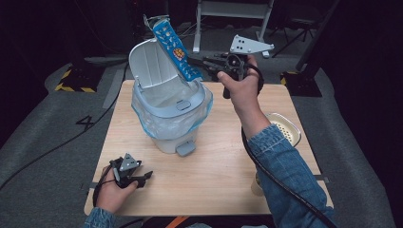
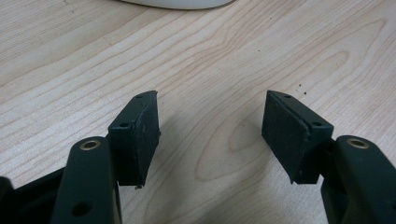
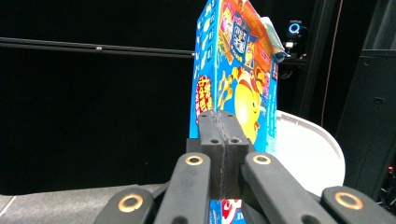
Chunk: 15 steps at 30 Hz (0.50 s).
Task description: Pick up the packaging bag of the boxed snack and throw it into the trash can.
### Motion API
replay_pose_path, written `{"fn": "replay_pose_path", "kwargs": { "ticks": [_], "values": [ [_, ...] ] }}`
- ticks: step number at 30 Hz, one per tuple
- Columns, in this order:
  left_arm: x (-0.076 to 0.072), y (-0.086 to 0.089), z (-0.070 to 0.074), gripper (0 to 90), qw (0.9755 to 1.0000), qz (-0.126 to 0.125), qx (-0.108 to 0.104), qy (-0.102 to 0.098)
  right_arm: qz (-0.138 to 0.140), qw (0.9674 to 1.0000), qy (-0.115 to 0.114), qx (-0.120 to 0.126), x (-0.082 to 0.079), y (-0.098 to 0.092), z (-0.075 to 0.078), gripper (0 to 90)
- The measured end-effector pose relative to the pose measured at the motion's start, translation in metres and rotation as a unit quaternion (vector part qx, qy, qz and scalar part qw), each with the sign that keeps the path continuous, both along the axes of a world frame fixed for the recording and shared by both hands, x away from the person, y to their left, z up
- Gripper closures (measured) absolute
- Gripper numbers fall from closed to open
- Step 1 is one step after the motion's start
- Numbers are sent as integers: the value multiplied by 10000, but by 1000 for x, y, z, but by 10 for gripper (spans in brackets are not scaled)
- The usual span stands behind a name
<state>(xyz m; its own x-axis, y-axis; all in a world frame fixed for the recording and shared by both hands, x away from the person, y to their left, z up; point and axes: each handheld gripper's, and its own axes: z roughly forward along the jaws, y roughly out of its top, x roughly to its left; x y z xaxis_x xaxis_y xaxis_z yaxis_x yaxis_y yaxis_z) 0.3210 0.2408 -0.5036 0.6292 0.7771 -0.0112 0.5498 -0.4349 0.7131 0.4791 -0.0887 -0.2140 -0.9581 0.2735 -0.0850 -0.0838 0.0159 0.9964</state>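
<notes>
The right hand-held gripper [image 1: 198, 61] is clamped on a blue box [image 1: 172, 46], its jaws pressed together on the box's edge; the right gripper view shows the pads meeting against the bright printed carton [image 3: 233, 74]. The box is held up in the air, tilted, above the open bin [image 1: 168, 114], its lower end just over the bin's mouth and in front of the raised white lid [image 1: 149, 64]. The bin stands at the far left part of the table [image 1: 214, 175], lined with a clear bag, its grey pedal facing the person. The left hand-held gripper [image 1: 142, 178] rests low near the table's near left edge, jaws apart with nothing between them; the left gripper view shows bare wood [image 2: 210, 70] between its pads. A pale perforated bowl [image 1: 285, 128] sits at the table's right edge, beside the person's denim sleeve [image 1: 285, 171].
</notes>
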Motion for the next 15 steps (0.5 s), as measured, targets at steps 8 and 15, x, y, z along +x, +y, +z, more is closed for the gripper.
{"fn": "replay_pose_path", "kwargs": {
  "ticks": [8, 15],
  "values": [
    [0, 0, 0, 370, 10000, -5, 4, -3, -143, 9997, -38, -185, 3, 15, -12, 897],
    [0, 0, 0, 370, 10000, -4, 1, -2, -247, 9990, -1, -372, 5, 26, -23, 889]
  ]
}}
